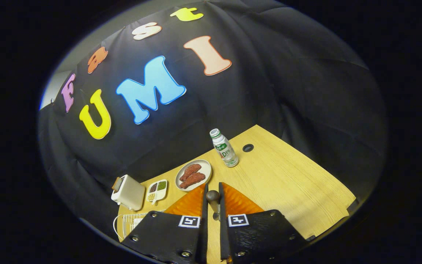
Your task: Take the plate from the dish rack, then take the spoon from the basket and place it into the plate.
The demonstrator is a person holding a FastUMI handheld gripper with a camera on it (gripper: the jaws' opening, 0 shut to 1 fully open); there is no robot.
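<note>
Between our nearly closed fingers [200, 205] we pinch the spoon [213, 200], its handle upright, above the table [288, 183], the plate [206, 167] just beyond.

The spoon [213, 200] is pinched between the two fingers of the gripper [213, 196], its dark rounded handle end poking up past their tips and a bit of metal showing lower in the narrow gap. The plate [193, 174] lies flat on the wooden counter [288, 183], just ahead of the fingers; it is round and pale, with two reddish-brown pieces of food on it. A corner of the white wire dish rack [132, 222] shows by the near counter edge, beside the gripper
</note>
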